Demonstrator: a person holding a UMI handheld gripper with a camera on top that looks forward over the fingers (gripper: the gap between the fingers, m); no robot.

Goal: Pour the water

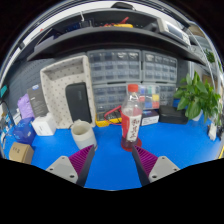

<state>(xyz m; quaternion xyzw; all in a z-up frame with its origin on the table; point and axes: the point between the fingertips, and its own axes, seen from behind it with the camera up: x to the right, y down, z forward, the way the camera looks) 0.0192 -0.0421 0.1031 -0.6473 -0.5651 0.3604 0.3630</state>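
Gripper: fingers spread wide apart, nothing between the pads, hovering over the blue table.
Pads: purple-pink, one on each inner face.
Bottle: clear plastic with a red cap and a red-and-white label, standing upright just ahead of the fingers, nearer the right one, untouched.
Cup: pale, open-topped, upright, left of the bottle and apart from it.
Table: blue surface.
Plant: green and leafy, off to the right.
Drawer unit: grey, behind the bottle.
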